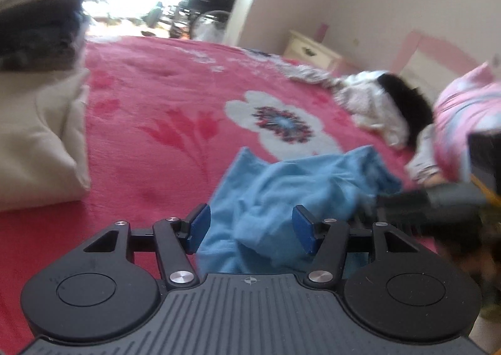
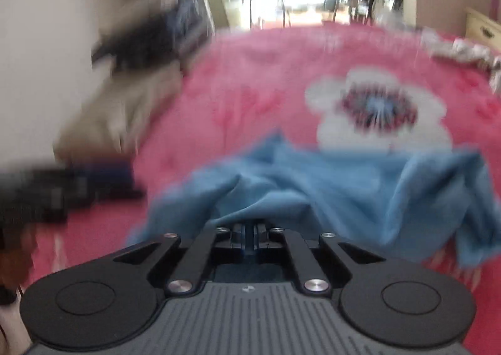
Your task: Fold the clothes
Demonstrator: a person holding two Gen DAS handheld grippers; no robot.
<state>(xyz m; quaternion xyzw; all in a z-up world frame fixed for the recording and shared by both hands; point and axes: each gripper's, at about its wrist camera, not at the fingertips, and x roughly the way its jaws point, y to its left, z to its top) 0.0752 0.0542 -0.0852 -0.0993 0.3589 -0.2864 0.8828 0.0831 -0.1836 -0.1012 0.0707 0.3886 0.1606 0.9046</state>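
Right tool [image 2: 249, 237] pinches one blue garment [image 2: 328, 195].

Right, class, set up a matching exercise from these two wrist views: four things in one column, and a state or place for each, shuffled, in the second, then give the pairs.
Things:
1. left gripper
2. right gripper
3. blue garment
4. cream folded pile

States or places:
A. crumpled on the pink blanket
B. jaws shut, pinching blue cloth
C. stacked at the left side of the bed
D. jaws open, nothing between them gripped

Pairs: 1-D, 2-B, 3-A, 4-C
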